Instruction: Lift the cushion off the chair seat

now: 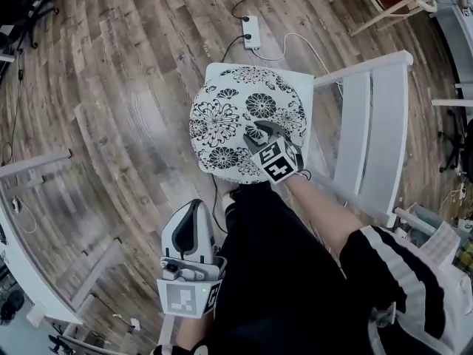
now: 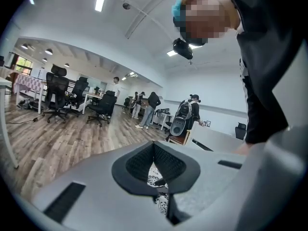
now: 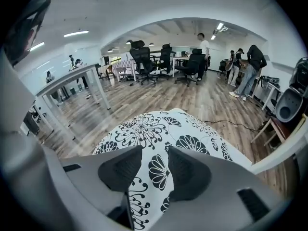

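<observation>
A round white cushion (image 1: 236,113) with black flower print lies on the seat of a white chair (image 1: 384,124). My right gripper (image 1: 259,130) rests low over the cushion's near right edge, jaws apart. In the right gripper view the printed cushion (image 3: 144,129) shows through the gap of the right gripper (image 3: 155,153), with nothing pinched. My left gripper (image 1: 194,207) hangs by the person's leg, short of the chair, pointing at it. In its own view the left gripper (image 2: 154,148) has its pads touching, and a strip of cushion shows beneath them.
A power strip (image 1: 251,32) with cables lies on the wooden floor beyond the chair. A white table leg (image 1: 37,161) stands at the left, and a wooden frame (image 1: 392,6) at the top right. Office chairs (image 3: 144,57) and people stand far off.
</observation>
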